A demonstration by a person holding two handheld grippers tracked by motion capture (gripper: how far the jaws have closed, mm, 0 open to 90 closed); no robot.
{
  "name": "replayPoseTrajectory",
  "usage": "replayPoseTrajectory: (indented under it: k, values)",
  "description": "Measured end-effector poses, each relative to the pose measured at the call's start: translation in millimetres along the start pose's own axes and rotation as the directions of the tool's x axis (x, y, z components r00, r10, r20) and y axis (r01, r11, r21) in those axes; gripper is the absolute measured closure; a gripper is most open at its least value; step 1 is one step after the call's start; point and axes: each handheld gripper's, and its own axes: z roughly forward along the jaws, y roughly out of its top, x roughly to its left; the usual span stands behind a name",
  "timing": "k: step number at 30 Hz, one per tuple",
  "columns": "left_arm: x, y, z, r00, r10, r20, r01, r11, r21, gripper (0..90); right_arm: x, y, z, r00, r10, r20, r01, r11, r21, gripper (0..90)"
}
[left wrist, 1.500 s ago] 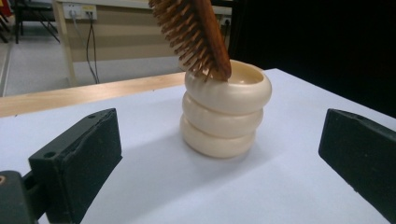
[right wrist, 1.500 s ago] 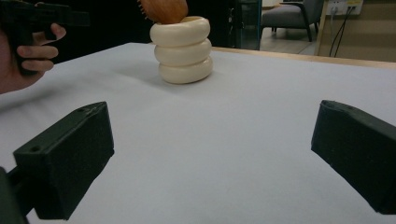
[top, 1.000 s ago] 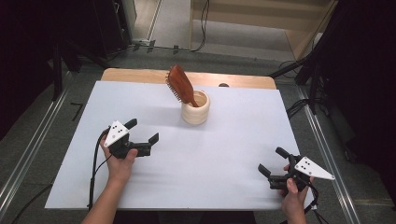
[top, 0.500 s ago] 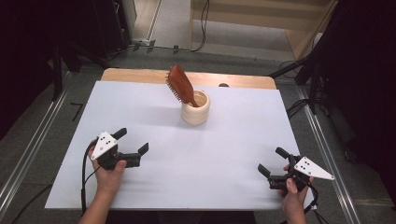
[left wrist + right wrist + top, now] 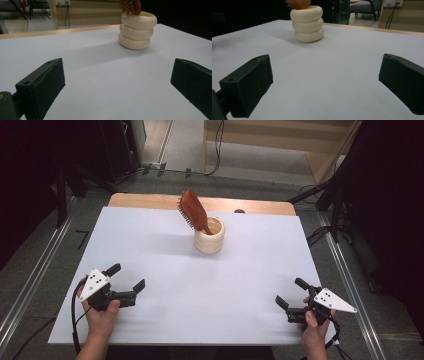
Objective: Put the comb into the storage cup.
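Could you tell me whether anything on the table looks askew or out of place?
Only the hairbrush: it stands handle-down in the cream ringed holder, leaning left past the rim. Nothing looks spilled or damaged.

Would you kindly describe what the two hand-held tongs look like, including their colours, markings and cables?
Both are black. The left tongs and the right tongs each carry a light grey three-cornered plate with small dark dots on top. Each has two flat, blocky black jaws with small holes near the base. A black cable trails from each toward the table's near edge. The person's forearms show no sleeves.
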Motion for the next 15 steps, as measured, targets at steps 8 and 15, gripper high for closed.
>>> replayPoseTrajectory:
  k: [8,15]
  values:
    - [8.7,-5.4,-17.1,0.9999,0.006,-0.016,-0.006,0.9999,0.015,0.0,0.1,0.0,-0.3,1.0000,0.005,0.007,-0.005,1.000,0.003,0.0]
    - [17.3,-6.4,-34.7,0.9994,0.004,-0.034,-0.003,0.9999,0.012,0.0,0.3,-0.1,-0.1,0.9999,0.003,0.011,-0.003,1.000,0.006,0.0]
